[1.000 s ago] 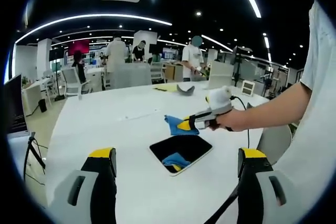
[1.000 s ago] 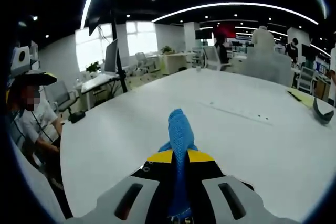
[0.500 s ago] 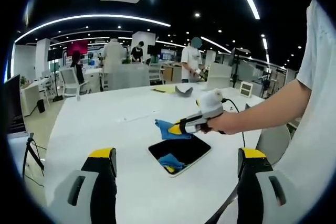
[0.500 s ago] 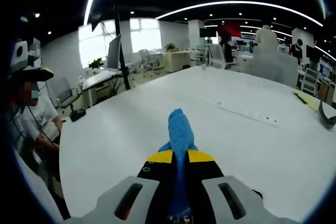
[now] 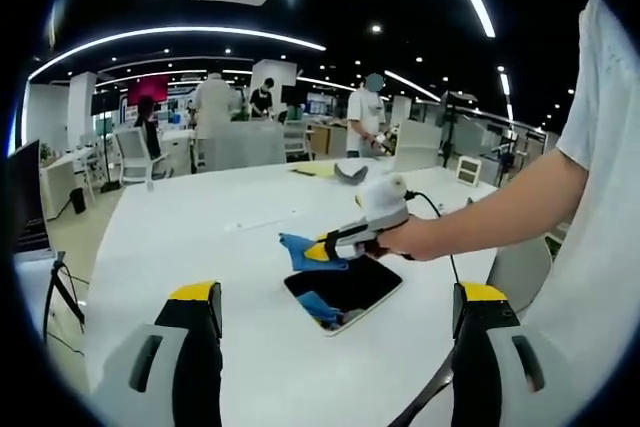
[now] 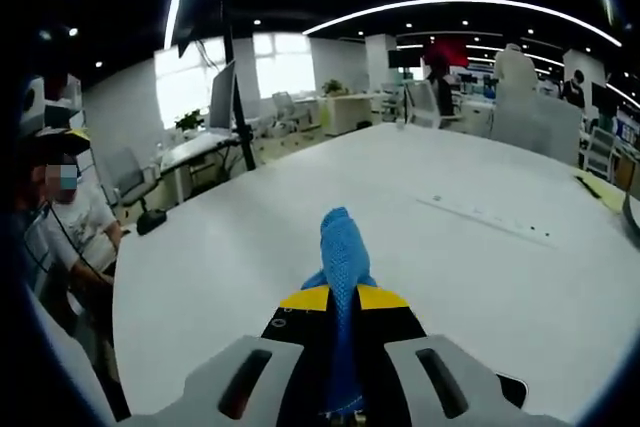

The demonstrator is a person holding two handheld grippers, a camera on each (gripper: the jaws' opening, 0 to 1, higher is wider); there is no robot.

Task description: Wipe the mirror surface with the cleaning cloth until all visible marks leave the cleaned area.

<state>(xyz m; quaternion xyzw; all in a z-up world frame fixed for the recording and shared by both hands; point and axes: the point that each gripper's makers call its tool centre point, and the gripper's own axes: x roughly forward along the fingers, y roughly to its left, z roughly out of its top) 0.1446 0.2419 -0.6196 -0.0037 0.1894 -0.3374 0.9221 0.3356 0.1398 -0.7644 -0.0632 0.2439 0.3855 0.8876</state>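
Left gripper view: we see the left gripper [image 5: 335, 342] with jaws wide apart, nothing between them, hovering over the white table [image 5: 180, 237]. Just beyond lies the mirror [image 5: 345, 285], flat on the table, dark-faced; marks on it are too small to judge. Above its far edge the right gripper [image 5: 318, 250], in a hand [image 5: 410, 238], carries the blue cleaning cloth [image 5: 298, 249].

Right gripper view: jaws clamped on the cloth, which stands up between the yellow tips. Farther off, a seated person [image 6: 70, 232].
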